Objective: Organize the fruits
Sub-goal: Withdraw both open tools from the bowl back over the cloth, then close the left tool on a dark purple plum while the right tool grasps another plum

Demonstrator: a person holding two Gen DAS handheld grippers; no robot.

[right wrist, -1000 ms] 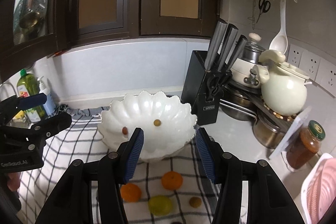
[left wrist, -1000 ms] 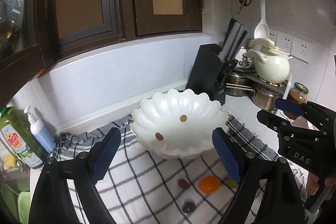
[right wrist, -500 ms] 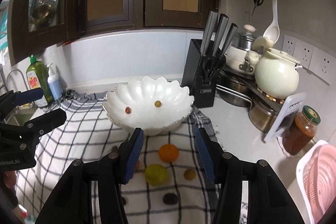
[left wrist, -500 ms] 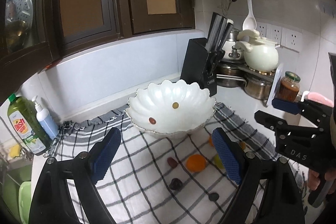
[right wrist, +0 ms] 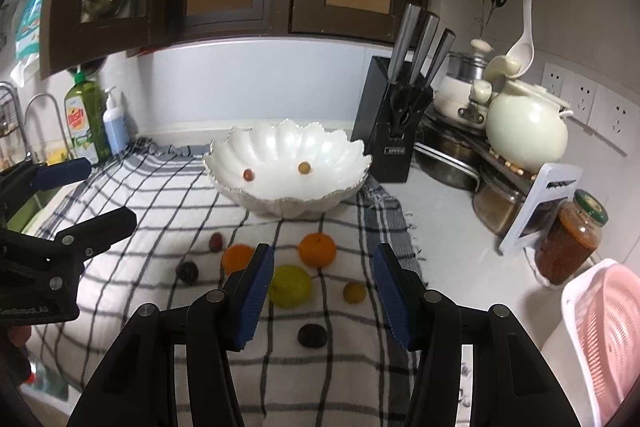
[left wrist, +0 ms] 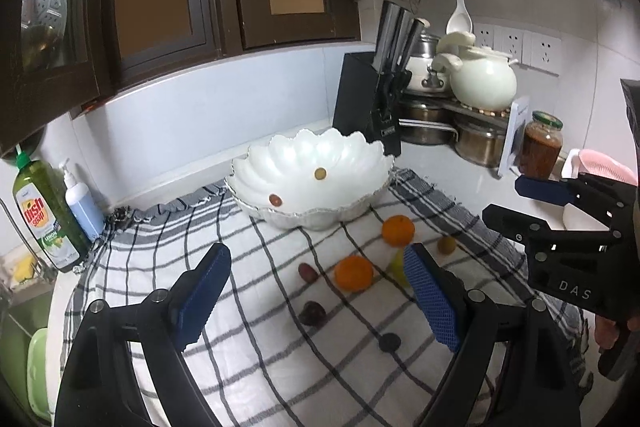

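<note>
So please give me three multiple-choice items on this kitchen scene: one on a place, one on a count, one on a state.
1. Where is the knife block?
A. right of the bowl
B. in the bowl
C. on the cloth

2. How many fruits lie in the bowl?
A. none
B. two
C. five

3. How are the left gripper and right gripper?
A. both open, empty
B. both shut on an orange
C. one holds the bowl

Key: 1 A, it stands beside the rim. 2 B, two small fruits show inside. 3 A, nothing sits between the fingers.
</note>
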